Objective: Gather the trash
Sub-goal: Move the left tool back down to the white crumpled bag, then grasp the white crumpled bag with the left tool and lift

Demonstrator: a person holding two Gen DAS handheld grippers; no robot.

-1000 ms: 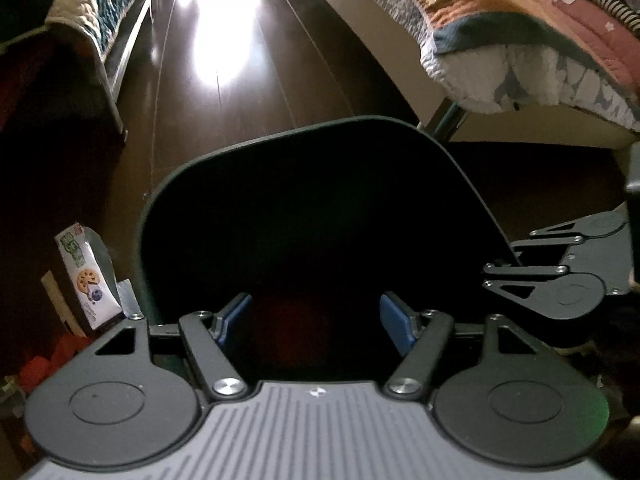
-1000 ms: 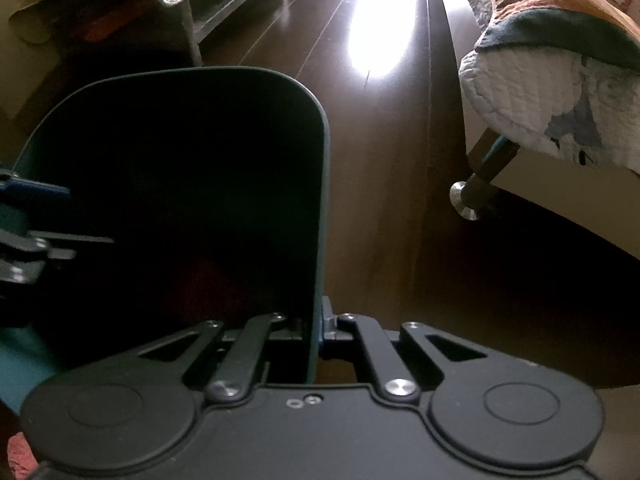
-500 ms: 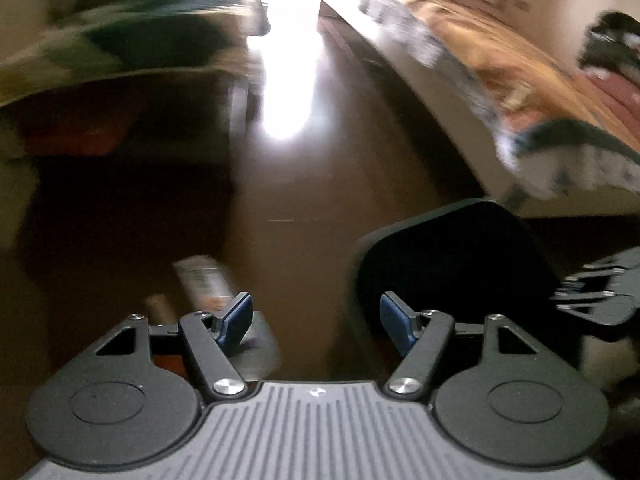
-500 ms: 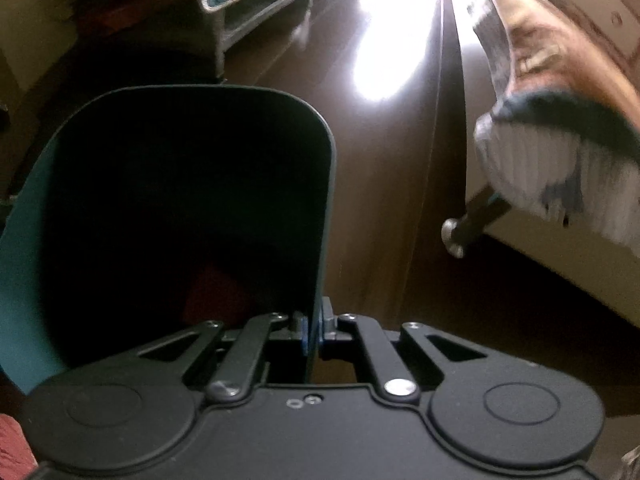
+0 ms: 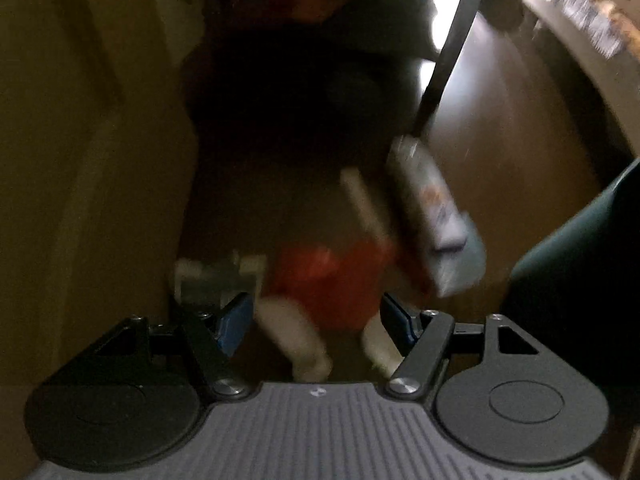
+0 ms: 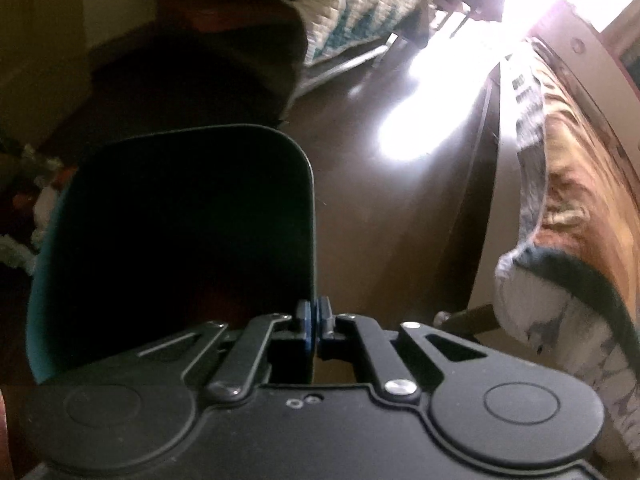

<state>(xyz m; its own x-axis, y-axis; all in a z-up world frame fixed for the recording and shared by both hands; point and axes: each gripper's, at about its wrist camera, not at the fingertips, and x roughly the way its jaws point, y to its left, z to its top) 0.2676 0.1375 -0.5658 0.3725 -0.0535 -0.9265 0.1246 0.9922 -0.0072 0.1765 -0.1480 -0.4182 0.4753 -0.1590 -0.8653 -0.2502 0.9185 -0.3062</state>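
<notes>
Red crumpled wrapper [image 5: 328,280] looks light and soft beneath the wide-open left gripper [image 5: 316,322]; right gripper [image 6: 313,320] pinches the bin [image 6: 180,216] rim.

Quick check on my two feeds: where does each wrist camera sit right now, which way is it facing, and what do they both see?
Left wrist: on the left gripper, angled down at blurred floor litter, a red wrapper and a snack box; open blue pads show.
Right wrist: on the right gripper, angled down over the wood floor between beds; pads clamp the teal bin wall.
Shared: the bin's edge at the left view's right side, and the floor.
</notes>
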